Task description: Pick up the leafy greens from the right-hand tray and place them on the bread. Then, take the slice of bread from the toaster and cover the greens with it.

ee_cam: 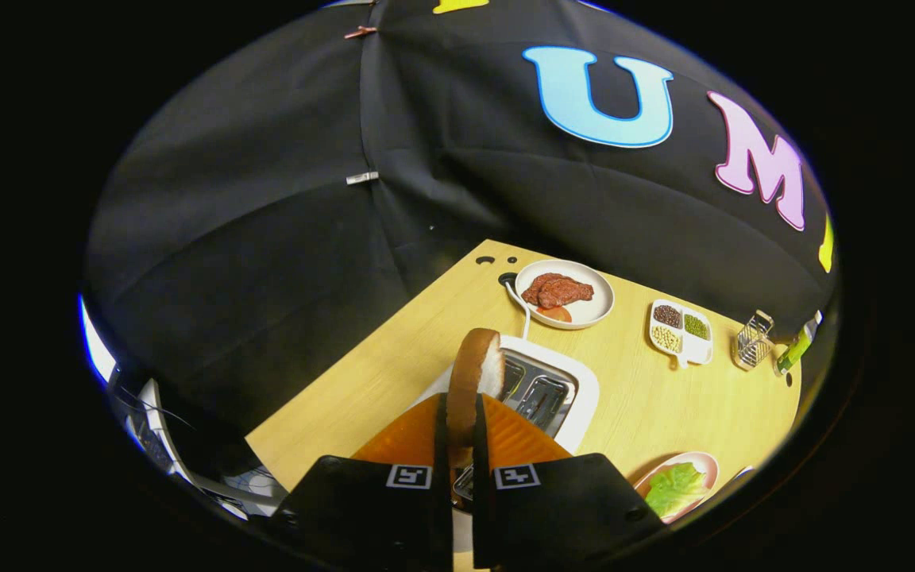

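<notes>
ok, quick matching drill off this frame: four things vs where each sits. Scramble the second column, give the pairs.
Things:
1. bread slice
2. leafy greens
3. meat
4. toaster

Places:
A. on the white round plate beyond the toaster
B. clamped between the fingers of the tongs
C. on the pink plate, right of the tongs
D. just ahead of the fingers, below the slice

Pairs: 1-B, 2-C, 3-A, 4-D
</notes>
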Tool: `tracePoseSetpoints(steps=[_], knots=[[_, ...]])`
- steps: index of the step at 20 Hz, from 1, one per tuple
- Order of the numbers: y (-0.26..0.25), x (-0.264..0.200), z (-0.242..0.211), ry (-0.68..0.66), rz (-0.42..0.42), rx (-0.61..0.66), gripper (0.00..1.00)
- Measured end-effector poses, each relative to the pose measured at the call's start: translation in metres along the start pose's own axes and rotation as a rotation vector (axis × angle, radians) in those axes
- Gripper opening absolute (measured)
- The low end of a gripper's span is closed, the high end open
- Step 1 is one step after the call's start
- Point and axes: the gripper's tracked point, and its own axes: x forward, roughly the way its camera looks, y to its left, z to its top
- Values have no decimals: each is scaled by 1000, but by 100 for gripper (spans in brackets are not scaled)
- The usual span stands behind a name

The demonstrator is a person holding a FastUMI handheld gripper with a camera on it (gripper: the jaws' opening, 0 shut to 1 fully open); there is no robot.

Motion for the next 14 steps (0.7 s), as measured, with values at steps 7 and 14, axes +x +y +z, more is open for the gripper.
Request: tracePoseSetpoints(steps=[7, 14], knots=[[-45, -62, 35, -101, -19, 78, 14], [-142, -104, 3, -92, -175, 161, 14]])
